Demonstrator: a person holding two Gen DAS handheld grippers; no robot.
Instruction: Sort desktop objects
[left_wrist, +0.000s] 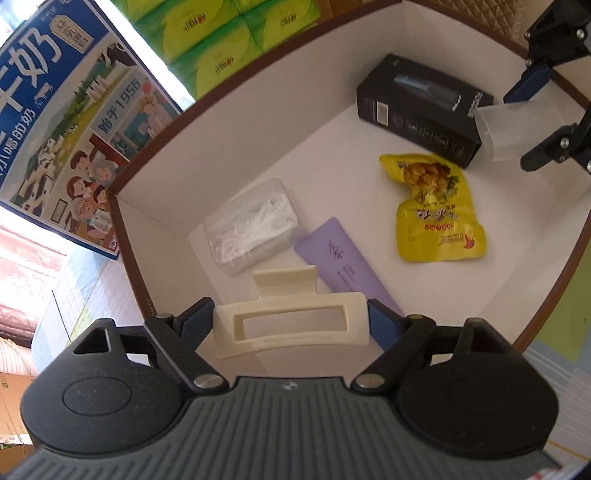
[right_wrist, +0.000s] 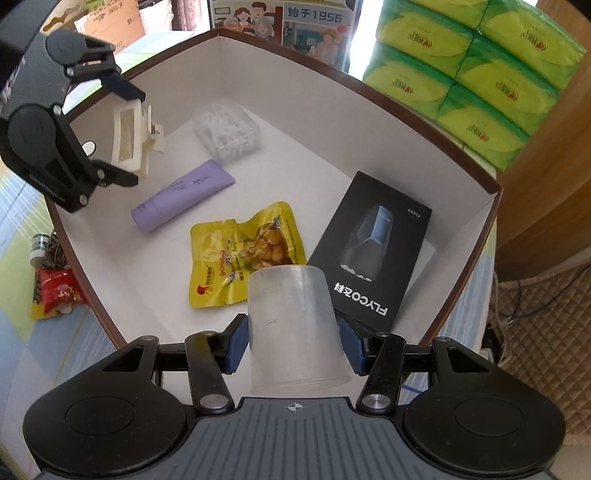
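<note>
White box | black carton reads FLYCO | milk carton reads 1956

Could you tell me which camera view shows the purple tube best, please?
The right wrist view: the purple tube lies fully visible there, cap to tail, on the box floor. In the left wrist view, the hair clip in the left claw hides its lower end.

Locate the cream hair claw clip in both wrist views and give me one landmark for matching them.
Left wrist view: cream hair claw clip sits bottom centre, clamped between the left gripper fingers, above the box floor.
Right wrist view: clip is upper left, held by that same gripper, seen from the side.
Shared landmark: the yellow snack pouch lying on the white box floor, beside the black box.
</note>
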